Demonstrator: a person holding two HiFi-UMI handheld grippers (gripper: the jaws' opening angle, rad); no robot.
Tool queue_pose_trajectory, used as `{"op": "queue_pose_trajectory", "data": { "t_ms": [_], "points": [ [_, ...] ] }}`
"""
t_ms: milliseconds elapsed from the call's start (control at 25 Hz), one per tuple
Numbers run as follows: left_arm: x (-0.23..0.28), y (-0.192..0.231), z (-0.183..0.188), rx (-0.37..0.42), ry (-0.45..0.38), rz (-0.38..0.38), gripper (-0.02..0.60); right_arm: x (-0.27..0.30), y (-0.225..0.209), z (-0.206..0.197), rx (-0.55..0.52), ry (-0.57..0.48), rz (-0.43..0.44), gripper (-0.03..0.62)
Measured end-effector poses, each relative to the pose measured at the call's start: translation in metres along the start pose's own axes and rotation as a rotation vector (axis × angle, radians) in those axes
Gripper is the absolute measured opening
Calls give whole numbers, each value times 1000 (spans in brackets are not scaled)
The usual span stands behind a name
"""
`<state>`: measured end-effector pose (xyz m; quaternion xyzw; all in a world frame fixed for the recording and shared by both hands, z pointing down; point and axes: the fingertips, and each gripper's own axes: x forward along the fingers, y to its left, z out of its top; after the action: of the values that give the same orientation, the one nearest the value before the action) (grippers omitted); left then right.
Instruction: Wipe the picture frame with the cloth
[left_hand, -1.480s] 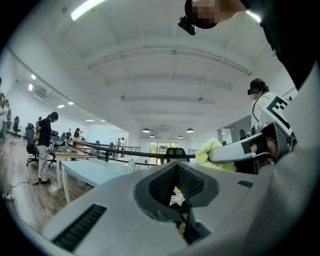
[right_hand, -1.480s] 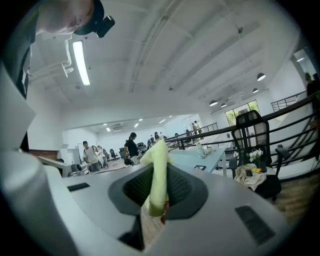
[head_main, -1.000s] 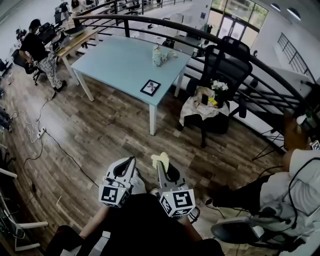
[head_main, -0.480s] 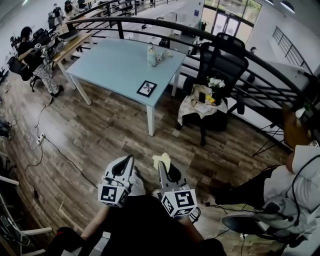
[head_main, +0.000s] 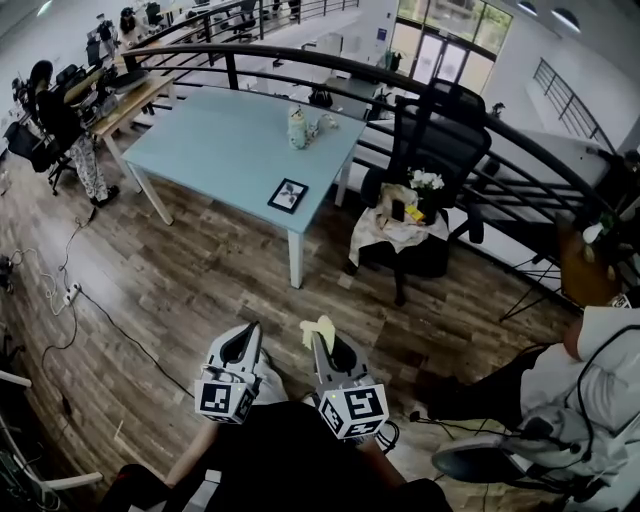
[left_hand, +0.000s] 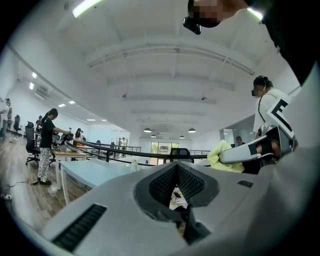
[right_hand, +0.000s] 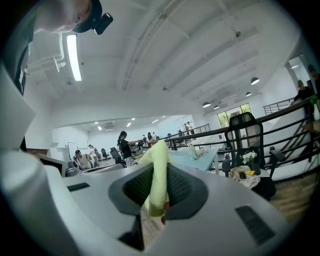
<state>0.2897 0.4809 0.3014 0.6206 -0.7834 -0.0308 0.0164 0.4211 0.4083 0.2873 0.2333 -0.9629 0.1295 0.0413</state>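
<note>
The picture frame (head_main: 288, 195) lies flat near the front edge of the pale blue table (head_main: 220, 135), far ahead of both grippers. A yellow cloth (head_main: 320, 330) sticks out of my right gripper (head_main: 324, 347), which is shut on it; in the right gripper view the cloth (right_hand: 157, 175) stands up between the jaws. My left gripper (head_main: 243, 345) is held close to my body beside the right one, jaws closed with nothing between them. In the left gripper view the cloth (left_hand: 223, 156) shows at the right.
A small vase-like object (head_main: 297, 127) stands on the table's far side. A black office chair (head_main: 425, 170) with draped fabric and flowers stands right of the table. A curved black railing (head_main: 480, 110) runs behind. A seated person (head_main: 590, 370) is at the right; cables (head_main: 70, 300) lie on the wood floor.
The view has shifted slightly toward the table; table and chair sit a little further left in the head view. Both grippers keep their pose, the cloth still held.
</note>
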Motion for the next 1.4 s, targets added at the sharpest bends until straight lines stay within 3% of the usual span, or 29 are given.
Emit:
{"op": "queue_pose_trajectory", "data": {
  "t_ms": [320, 840, 1400],
  "points": [
    [38, 33, -1, -12, 20, -6, -3, 49, -2, 2, 10, 22, -2, 58],
    [115, 86, 12, -5, 11, -73, -3, 129, -16, 17, 41, 5, -76, 58],
    [173, 168, 19, -1, 19, -162, -3, 229, 8, 31, 33, -9, -134, 58]
  ]
}}
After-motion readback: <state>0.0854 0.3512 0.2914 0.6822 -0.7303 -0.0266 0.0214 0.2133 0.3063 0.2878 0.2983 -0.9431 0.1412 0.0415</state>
